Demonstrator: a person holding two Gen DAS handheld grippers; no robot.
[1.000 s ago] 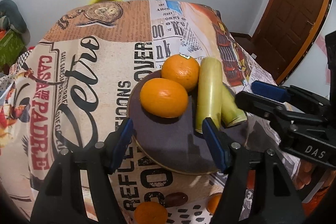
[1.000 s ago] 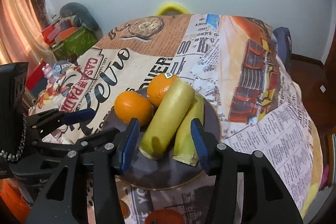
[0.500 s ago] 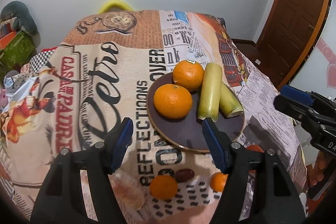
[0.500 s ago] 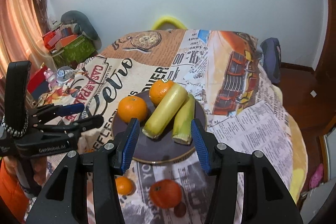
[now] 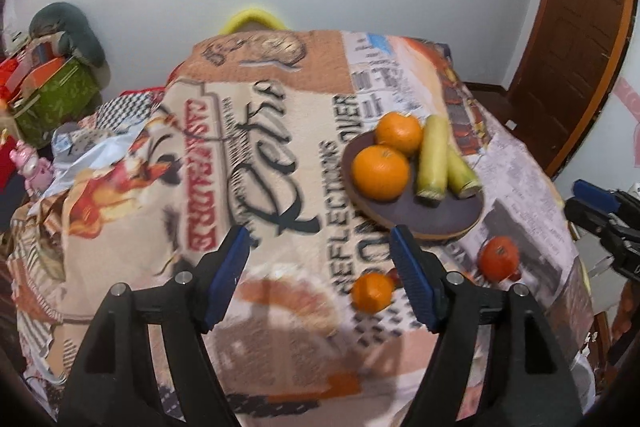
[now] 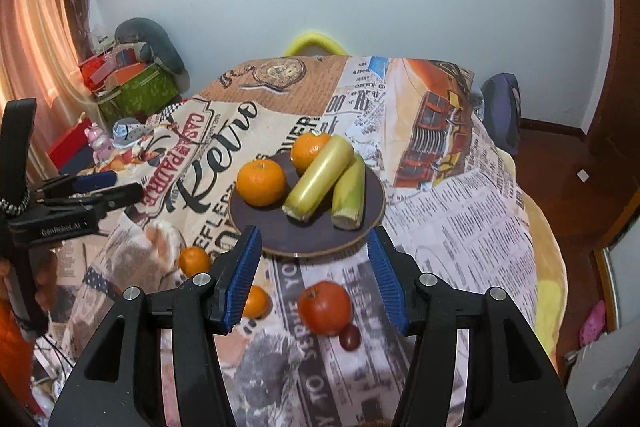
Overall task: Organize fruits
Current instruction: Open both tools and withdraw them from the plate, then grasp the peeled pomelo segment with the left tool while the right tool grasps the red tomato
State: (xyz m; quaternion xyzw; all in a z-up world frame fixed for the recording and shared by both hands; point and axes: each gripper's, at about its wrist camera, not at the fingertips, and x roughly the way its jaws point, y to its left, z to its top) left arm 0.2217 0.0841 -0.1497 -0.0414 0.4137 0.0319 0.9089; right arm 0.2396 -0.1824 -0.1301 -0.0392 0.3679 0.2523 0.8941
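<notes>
I see a matt printed cloth [image 6: 460, 211] over the table, a smooth dark plate [image 6: 280, 231] — glossy-skinned oranges [image 6: 261, 182] — ribbed blue gripper pads [image 6: 240, 279].

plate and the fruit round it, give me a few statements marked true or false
1. Two oranges lie on the plate. True: one orange sits nearer, another behind it.
2. The red tomato is on the plate. False: it rests on the tablecloth in front of the plate.
3. The right gripper holds an orange. False: its jaws are open and empty.
4. Two yellow-green pieces lie side by side on the plate. True.
5. The left gripper is empty. True.
</notes>
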